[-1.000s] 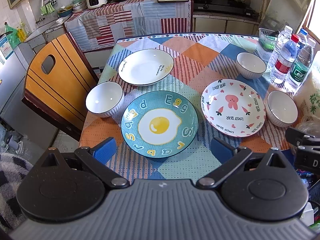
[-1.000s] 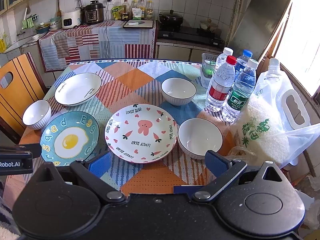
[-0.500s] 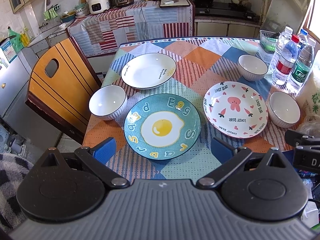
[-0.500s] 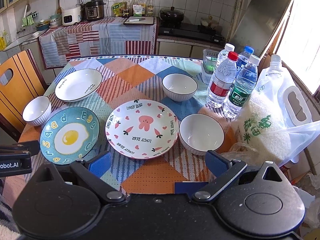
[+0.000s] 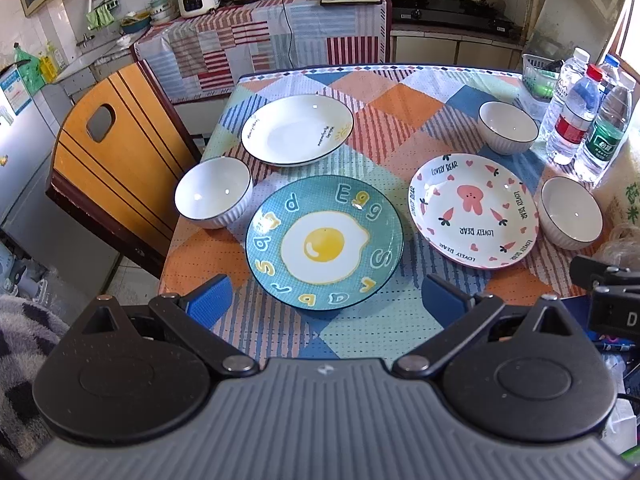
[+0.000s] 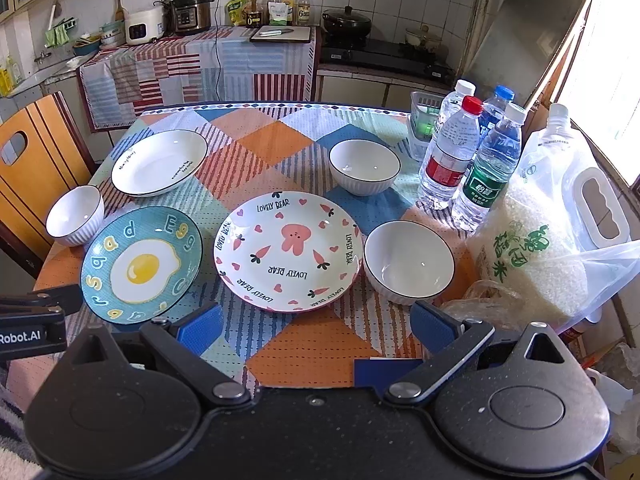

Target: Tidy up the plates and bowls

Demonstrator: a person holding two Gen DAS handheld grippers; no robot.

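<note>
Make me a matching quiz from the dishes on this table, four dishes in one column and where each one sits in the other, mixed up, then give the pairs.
Dishes:
1. egg plate
2. rabbit plate
3. plain white plate
4. far bowl

Places:
A. beside the water bottles
B. far left, behind the chair-side bowl
C. straight ahead of the open left gripper
D. between the egg plate and the near right bowl

Pairs: 1-C, 2-D, 3-B, 4-A

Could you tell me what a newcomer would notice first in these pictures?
Probably the teal fried-egg plate at the table's near edge, lying between the open left gripper fingers. Beside it to the right lies the pink rabbit plate, and farther right stand the water bottles beside a bag of rice.
</note>
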